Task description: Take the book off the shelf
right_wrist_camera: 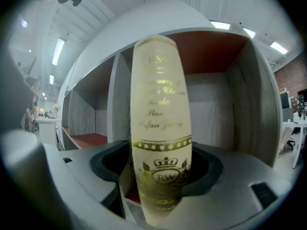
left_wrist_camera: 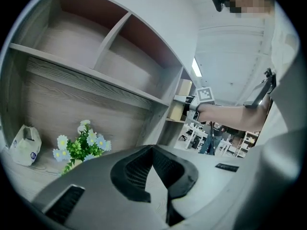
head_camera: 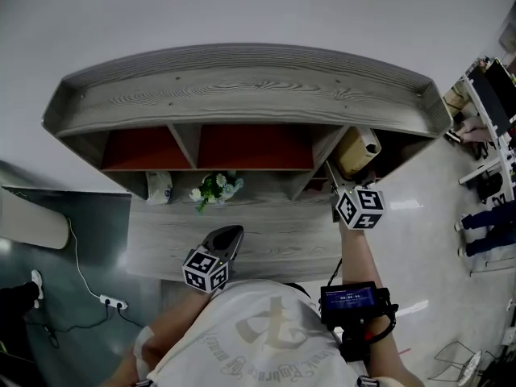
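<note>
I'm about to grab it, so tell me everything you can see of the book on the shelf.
The book has a cream spine with gold lettering, a dotted gold band and a crown emblem near its foot. It stands upright, spine outward, in the right-end compartment of the grey wooden shelf, between the open jaws of the right gripper. A gap shows beside its left edge.

Grey floor (head_camera: 427, 204), white wall (head_camera: 242, 6), ceiling strip lights (right_wrist_camera: 57, 49), desks (left_wrist_camera: 191, 128) at rt
</note>
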`<state>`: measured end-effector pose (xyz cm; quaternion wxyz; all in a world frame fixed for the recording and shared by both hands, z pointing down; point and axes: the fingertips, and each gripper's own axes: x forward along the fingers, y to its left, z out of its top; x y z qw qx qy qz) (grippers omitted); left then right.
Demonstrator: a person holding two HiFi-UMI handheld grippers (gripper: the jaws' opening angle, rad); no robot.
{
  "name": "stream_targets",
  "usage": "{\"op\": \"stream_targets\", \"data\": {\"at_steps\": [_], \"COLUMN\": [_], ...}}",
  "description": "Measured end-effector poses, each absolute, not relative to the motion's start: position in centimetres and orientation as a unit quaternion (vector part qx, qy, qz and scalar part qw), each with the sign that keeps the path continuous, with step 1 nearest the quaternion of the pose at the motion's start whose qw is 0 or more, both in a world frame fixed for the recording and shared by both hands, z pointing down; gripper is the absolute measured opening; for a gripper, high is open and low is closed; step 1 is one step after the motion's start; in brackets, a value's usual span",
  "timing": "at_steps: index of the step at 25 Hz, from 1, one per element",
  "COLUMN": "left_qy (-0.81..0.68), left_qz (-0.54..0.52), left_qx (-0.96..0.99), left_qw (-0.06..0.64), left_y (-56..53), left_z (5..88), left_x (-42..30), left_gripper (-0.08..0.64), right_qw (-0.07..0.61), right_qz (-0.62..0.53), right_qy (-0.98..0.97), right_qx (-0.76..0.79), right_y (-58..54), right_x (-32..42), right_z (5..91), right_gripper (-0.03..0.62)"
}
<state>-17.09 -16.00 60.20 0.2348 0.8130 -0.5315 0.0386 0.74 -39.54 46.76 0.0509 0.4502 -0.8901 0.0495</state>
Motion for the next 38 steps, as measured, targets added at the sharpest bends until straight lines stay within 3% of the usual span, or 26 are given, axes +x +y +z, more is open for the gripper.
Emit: {"op": "stream_targets", "data": {"at_steps": [5, 11, 38], "left_qy": [-0.544, -0.55, -0.531], "left_qz": [0.036, 0.037, 0.046], "left_qx": [0.804, 0.798, 0.811], "left_qw": [0.239, 0.244, 0.242], "left_y": [-15.6, -15.0, -15.4], "left_z": [60.4, 60.6, 60.9], "left_x": [-17.9, -18.4, -17.1], "left_gripper": [0.002, 0.002, 0.002], "right_qw": [0.057, 0.078, 0.058], "right_qz": [0.056, 0.071, 0.069], "right_qy": [-0.885, -0.878, -0.888], "right_qx": [0.458, 0.468, 0.45], "right_y": [-40.2, -40.5, -39.2], "right_x": [0.6, 1.3, 2.1], "right_z": [47.6, 49.2, 48.6], "right_gripper": [0.331, 0.233, 0.221]}}
